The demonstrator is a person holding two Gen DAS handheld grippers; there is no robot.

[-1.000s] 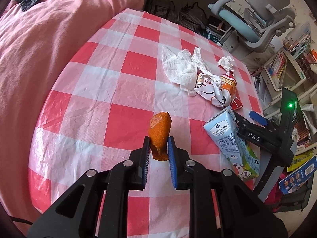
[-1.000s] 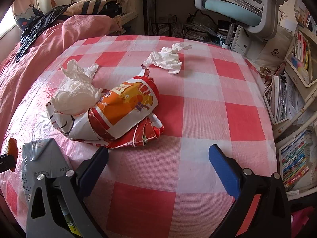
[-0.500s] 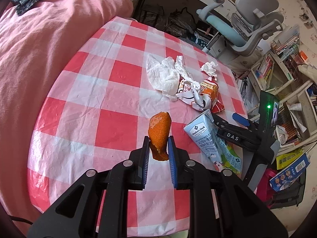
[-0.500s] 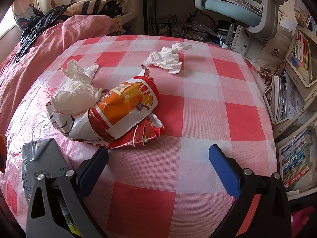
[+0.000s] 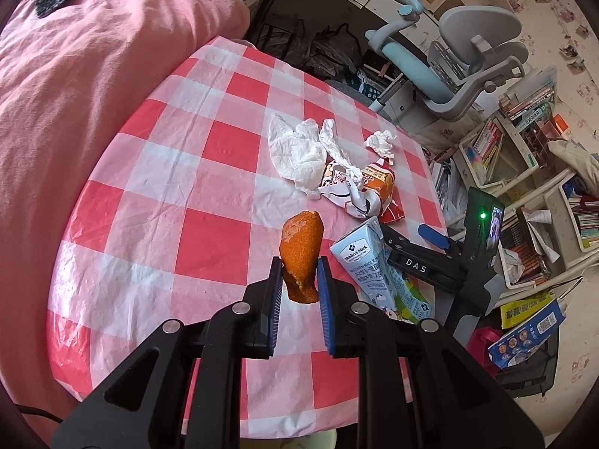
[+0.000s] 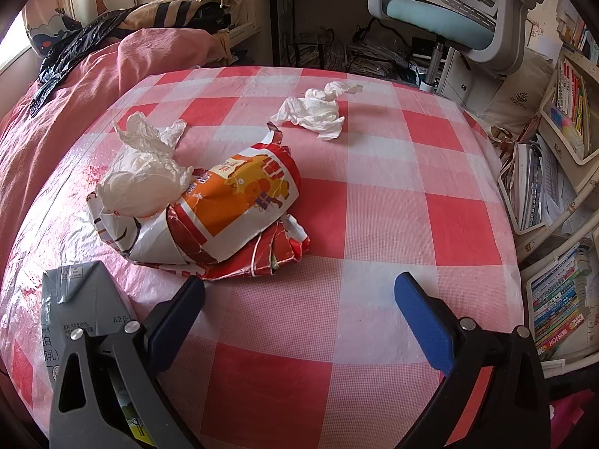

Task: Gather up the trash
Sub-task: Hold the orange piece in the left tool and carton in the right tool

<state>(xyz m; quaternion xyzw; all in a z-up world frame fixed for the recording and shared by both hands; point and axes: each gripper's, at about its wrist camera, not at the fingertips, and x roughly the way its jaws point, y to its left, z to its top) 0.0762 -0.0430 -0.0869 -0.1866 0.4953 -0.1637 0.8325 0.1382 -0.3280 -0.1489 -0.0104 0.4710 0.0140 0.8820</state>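
Observation:
My left gripper (image 5: 298,280) is shut on a piece of orange peel (image 5: 301,250), held clear above the red-and-white checked table (image 5: 202,172). To its right a blue milk carton (image 5: 368,262) lies by my right gripper (image 5: 430,239). My right gripper (image 6: 299,307) stands open over the cloth with nothing between its fingers. Ahead of it lie a crumpled orange-and-red snack bag (image 6: 232,205), a wad of white tissue (image 6: 142,176) on the bag's left end, and a second tissue (image 6: 318,108) farther back. The milk carton (image 6: 71,299) lies at its left finger.
A pink bed (image 5: 75,75) borders the table on the left. A grey-and-blue office chair (image 5: 460,60) stands behind the table. Shelves crammed with books (image 6: 561,119) line the right side. A blue box (image 5: 531,329) lies on the floor near the table's right edge.
My left gripper has risen with the peel, so the table looks smaller and farther below. The right gripper and the trash on the table have not moved.

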